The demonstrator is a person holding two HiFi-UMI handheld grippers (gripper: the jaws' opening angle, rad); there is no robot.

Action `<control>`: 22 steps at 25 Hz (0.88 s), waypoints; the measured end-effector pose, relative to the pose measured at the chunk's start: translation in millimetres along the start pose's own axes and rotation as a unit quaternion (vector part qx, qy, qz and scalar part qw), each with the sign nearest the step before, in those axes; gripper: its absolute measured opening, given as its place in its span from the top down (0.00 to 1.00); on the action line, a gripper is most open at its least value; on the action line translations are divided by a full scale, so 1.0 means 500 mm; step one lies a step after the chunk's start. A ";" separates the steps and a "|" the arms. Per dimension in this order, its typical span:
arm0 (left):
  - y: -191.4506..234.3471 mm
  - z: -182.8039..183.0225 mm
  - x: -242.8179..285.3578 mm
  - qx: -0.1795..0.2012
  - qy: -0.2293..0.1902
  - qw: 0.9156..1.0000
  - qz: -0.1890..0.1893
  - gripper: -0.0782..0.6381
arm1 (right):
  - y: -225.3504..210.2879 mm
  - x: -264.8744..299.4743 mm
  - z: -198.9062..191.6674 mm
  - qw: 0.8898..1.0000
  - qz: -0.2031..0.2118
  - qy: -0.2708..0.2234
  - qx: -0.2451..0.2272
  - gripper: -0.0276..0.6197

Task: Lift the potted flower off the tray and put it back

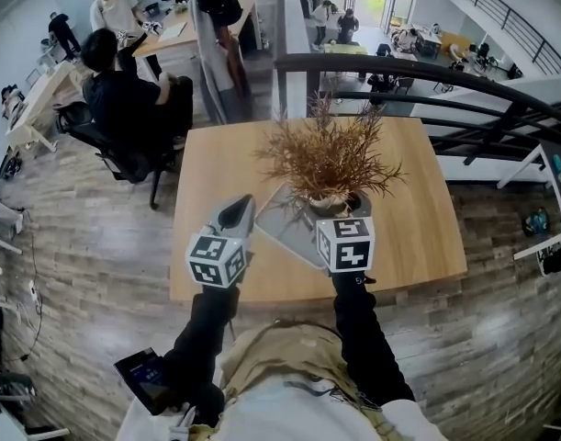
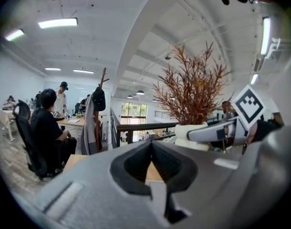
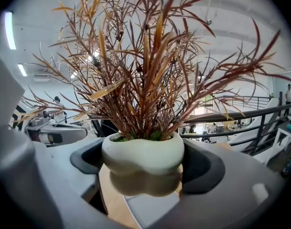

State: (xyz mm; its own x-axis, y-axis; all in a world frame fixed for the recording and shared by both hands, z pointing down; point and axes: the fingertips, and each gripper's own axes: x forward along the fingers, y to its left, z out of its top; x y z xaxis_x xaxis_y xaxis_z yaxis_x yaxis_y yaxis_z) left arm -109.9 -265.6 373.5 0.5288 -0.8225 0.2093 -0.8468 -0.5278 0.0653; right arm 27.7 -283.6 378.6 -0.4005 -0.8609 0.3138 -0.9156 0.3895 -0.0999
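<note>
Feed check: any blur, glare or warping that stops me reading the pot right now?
Right gripper view: pot sharp in the right claw, bright ceiling behind. Left gripper view: left claw soft up close, strip lights flare. Head view: fisheye bends the table edges; twigs mostly hide the pot.

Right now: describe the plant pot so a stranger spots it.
On the light wooden table lies a flat grey tray. Over it, between the right gripper's jaws, is a lumpy white pot, alone in carrying dry reddish-brown sprigs.
</note>
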 end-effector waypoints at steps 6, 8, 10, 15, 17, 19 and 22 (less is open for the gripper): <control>0.014 -0.046 -0.012 -0.007 0.019 1.000 0.008 0.89 | 0.000 0.026 -0.057 1.000 -0.002 0.012 0.013 0.20; 0.020 -0.069 -0.016 -0.008 0.025 1.000 0.010 0.89 | 0.002 0.037 -0.086 1.000 -0.003 0.017 0.016 0.20; 0.028 -0.090 -0.020 -0.010 0.030 0.999 0.012 0.89 | 0.003 0.048 -0.112 1.000 -0.003 0.023 0.018 0.20; 0.054 -0.142 -0.030 -0.018 0.045 0.999 0.021 0.89 | 0.010 0.069 -0.166 0.999 -0.007 0.033 0.016 0.20; 0.054 -0.168 -0.035 -0.020 0.046 0.999 0.021 0.89 | 0.013 0.072 -0.193 0.999 -0.006 0.032 0.014 0.20; 0.048 -0.203 -0.038 -0.023 0.046 0.998 0.021 0.89 | 0.015 0.076 -0.227 0.999 -0.004 0.033 0.011 0.20; 0.041 -0.257 -0.036 -0.028 0.051 0.998 0.019 0.89 | 0.013 0.088 -0.284 0.999 -0.001 0.038 0.006 0.20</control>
State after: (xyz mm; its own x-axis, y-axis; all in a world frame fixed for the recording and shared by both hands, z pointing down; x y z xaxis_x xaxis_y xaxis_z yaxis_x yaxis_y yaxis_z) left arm -143.9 -234.5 496.6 0.4896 -0.8149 0.3103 -0.8698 -0.4813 0.1085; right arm 9.3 -272.5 525.9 -0.3952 -0.8345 0.3840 -0.9169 0.3834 -0.1106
